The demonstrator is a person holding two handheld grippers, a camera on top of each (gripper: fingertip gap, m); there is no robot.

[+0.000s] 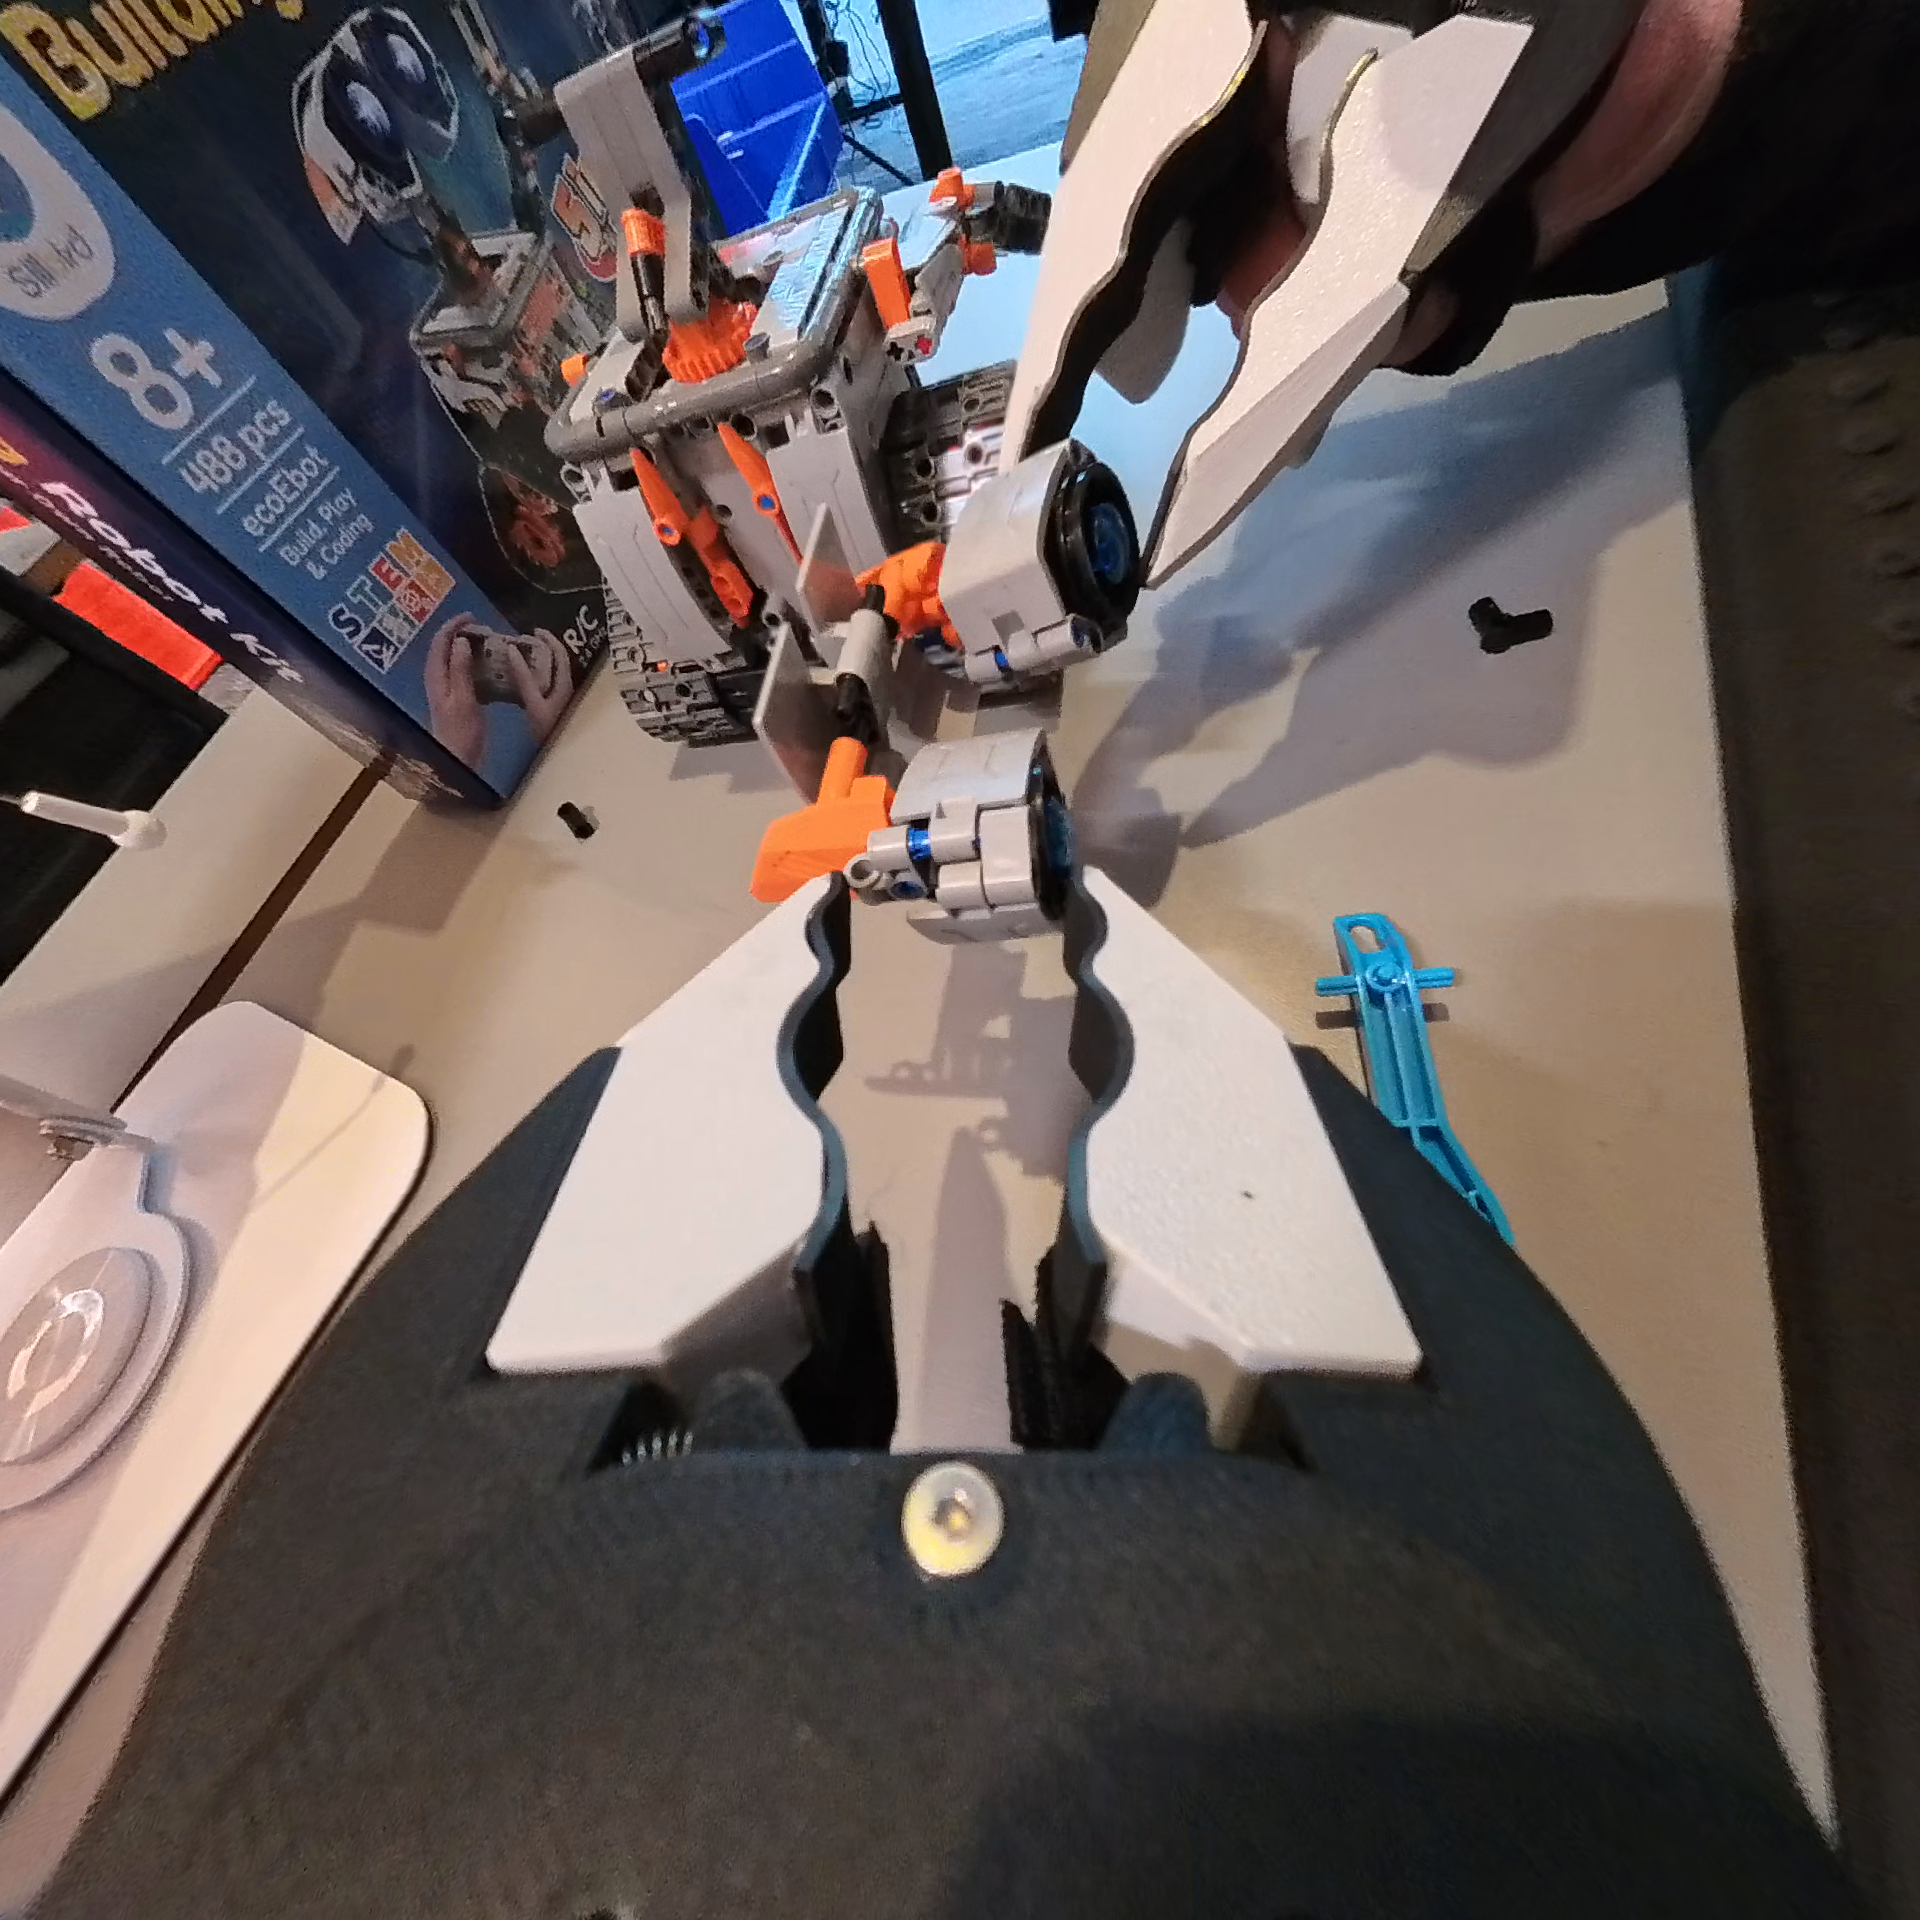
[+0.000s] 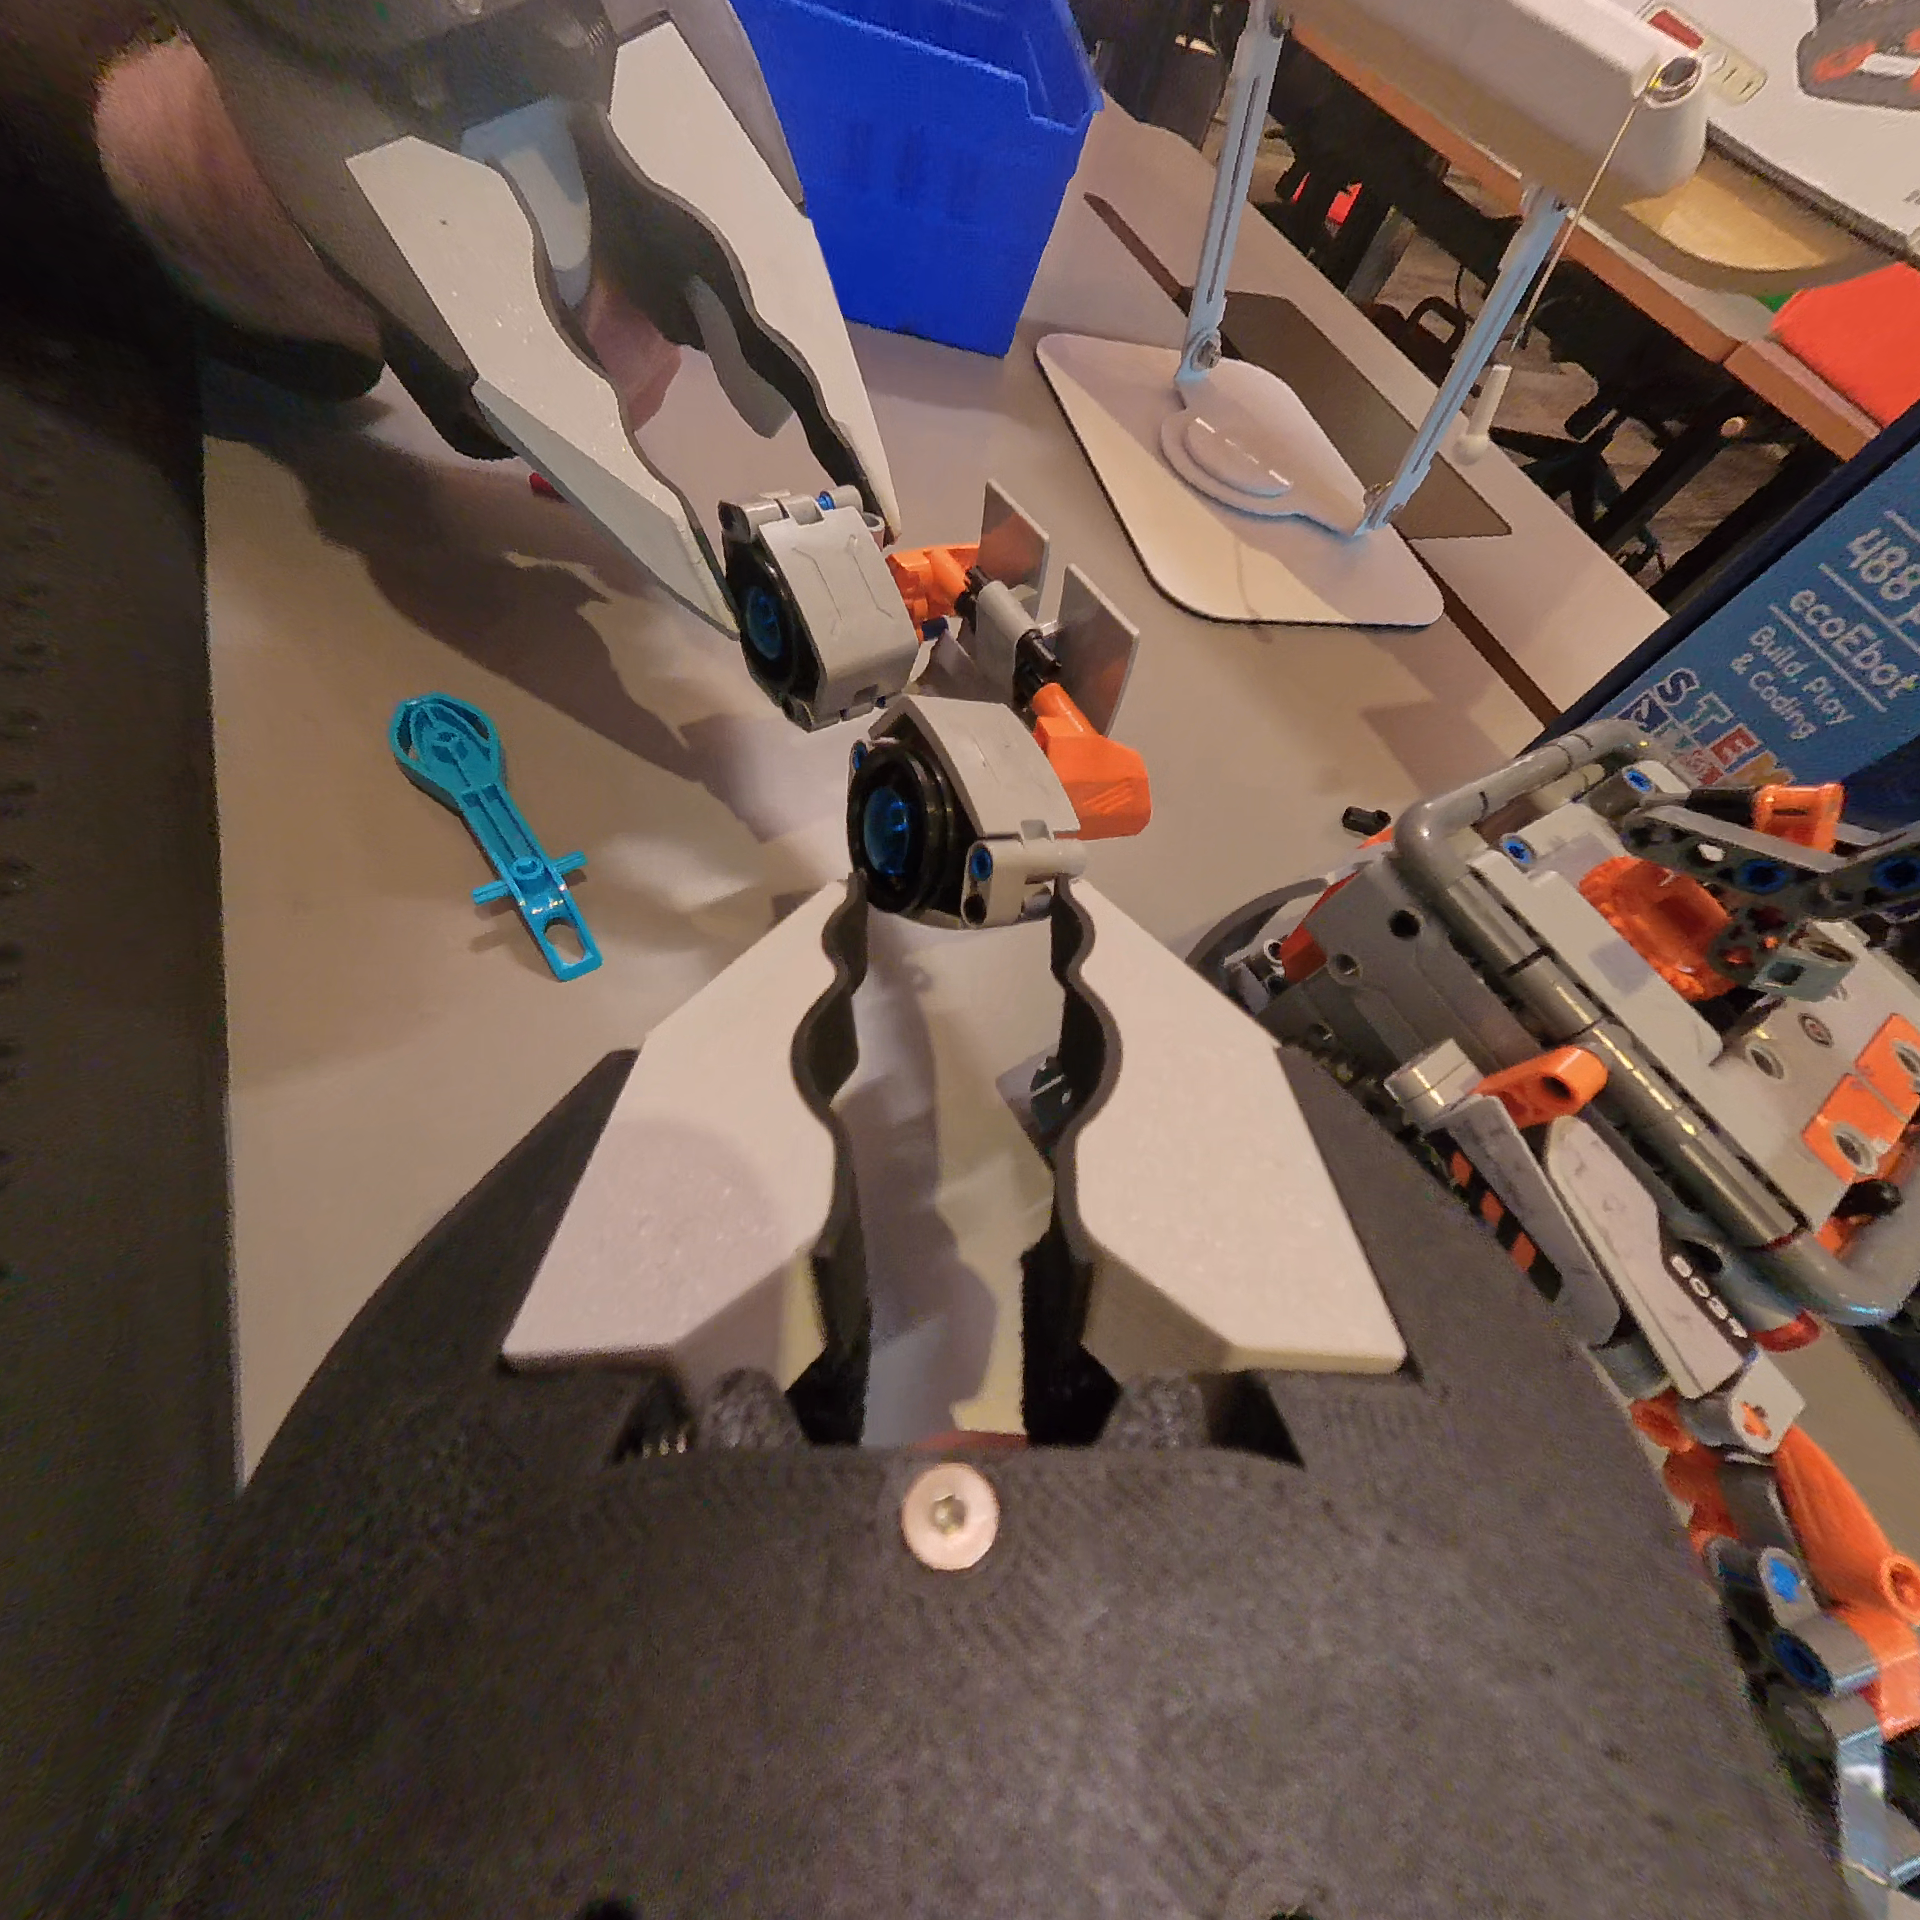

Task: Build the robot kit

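Gripping the eye unit at both ends, seemingly just above the counter to judge by the shadow beneath, in front of the tracked model. Holding the first pod in the left gripper, jaws closed on it at the very tips only. Holding the second pod in the right gripper the same way, jaws pinched on grey shell and black lens ring. Risking a slip on either side: very little bite, and on smooth, rounded plastic. Risking worse in the middle: nothing between the pods but a thin axle and orange joints, so liable to pop a joint or swing a pod loose under any pull apart, twist or uneven lift. Liable also to bend or shed the two shiny plates clipped along that axle if knocked against the model. If dropped, likely to break up among the loose black pins or land on the teal tool lying near. Under a harder squeeze, liable to shoot out of the tips rather than sit firmer.
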